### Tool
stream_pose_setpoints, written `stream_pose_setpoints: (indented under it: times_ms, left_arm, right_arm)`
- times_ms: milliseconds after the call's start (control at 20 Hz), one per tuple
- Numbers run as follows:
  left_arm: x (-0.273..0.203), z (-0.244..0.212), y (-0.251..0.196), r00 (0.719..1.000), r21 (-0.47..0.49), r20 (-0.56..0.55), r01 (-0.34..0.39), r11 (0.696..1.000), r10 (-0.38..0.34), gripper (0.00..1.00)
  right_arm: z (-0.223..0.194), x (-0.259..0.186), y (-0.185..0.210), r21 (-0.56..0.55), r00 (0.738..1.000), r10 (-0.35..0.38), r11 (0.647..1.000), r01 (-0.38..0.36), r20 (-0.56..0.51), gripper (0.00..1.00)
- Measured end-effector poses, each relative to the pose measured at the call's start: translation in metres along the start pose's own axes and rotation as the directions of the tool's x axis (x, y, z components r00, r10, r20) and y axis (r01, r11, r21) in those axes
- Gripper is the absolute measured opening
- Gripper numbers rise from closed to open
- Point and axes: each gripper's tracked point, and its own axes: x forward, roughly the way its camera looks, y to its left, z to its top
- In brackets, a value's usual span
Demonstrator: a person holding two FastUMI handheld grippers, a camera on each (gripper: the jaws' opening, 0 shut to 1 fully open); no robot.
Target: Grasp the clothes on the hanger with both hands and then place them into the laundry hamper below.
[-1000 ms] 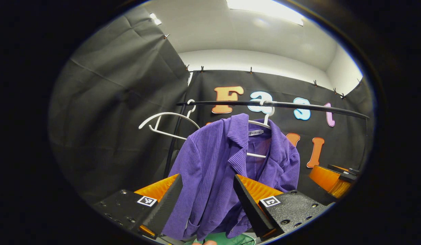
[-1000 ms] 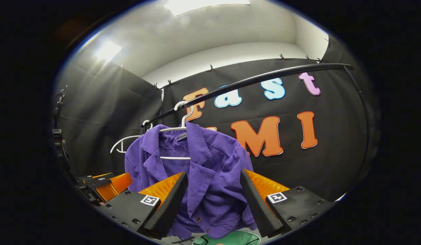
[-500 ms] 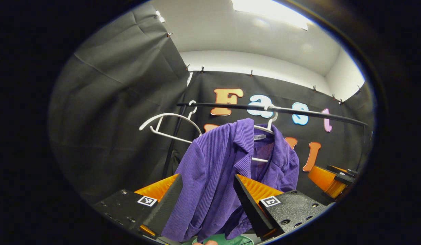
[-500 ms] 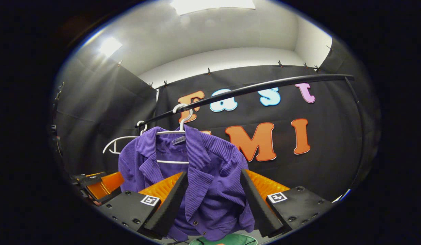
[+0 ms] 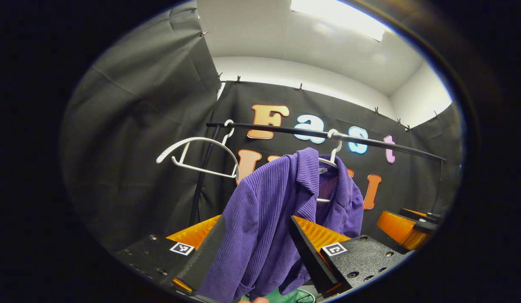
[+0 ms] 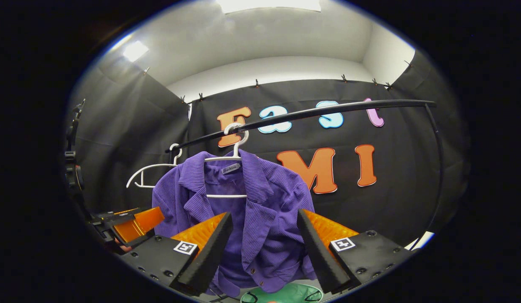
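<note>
Nothing done yet — purple ribbed corduroy jacket (image 6: 243, 214) hangs on white plastic hanger (image 6: 228, 162), mid black rail (image 6: 311, 112). My left gripper (image 5: 256, 248) & right gripper (image 6: 264, 248) both wide, empty; green hamper (image 6: 281, 294) below.

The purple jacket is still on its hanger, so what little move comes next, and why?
Probably ease both grippers forward until the cloth sits between the jaws, then close. The purple jacket hangs on the white hanger, and the left gripper and right gripper are open with the fabric framed ahead of them, apparently not yet pinched. The green hamper waits below.
</note>
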Motion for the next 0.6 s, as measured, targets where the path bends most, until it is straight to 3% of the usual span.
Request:
stream_pose_setpoints:
  times_ms: [50,200,250,300,350,500,550,600]
  left_arm:
    - [-0.001,0.003,0.002,1.000,0.015,0.003,0.000,1.000,0.000,0.92]
    - [-0.004,0.009,0.012,0.999,0.055,0.024,-0.045,0.997,0.044,0.95]
    - [-0.006,0.011,0.012,0.998,0.064,0.029,-0.053,0.997,0.051,0.95]
    - [-0.007,0.013,0.013,0.998,0.068,0.030,-0.060,0.996,0.058,0.91]
    - [-0.007,0.013,0.015,0.997,0.065,0.029,-0.067,0.996,0.065,0.95]
    - [-0.012,0.016,0.015,0.995,0.034,0.043,-0.094,0.995,0.092,0.95]
    - [-0.015,0.017,0.013,0.993,0.024,0.050,-0.105,0.994,0.104,0.95]
    - [-0.019,0.017,0.010,0.991,0.017,0.057,-0.120,0.993,0.119,0.95]
  right_arm:
    - [0.004,0.000,-0.002,-0.003,1.000,-0.004,1.000,0.004,0.018,0.99]
    - [0.004,0.003,-0.013,-0.026,1.000,-0.012,1.000,0.013,0.019,0.97]
    - [0.001,0.007,-0.016,-0.026,1.000,-0.013,1.000,0.013,0.013,0.92]
    - [-0.004,0.013,-0.018,-0.016,1.000,-0.008,1.000,0.008,-0.001,0.98]
    - [-0.013,0.019,-0.017,0.002,1.000,0.006,1.000,-0.006,-0.025,0.98]
    - [-0.040,0.044,-0.010,0.048,0.996,0.054,0.998,-0.050,-0.073,0.98]
    - [-0.053,0.051,-0.005,0.056,0.993,0.075,0.996,-0.070,-0.089,0.93]
    - [-0.067,0.060,0.002,0.064,0.989,0.105,0.993,-0.098,-0.106,0.98]
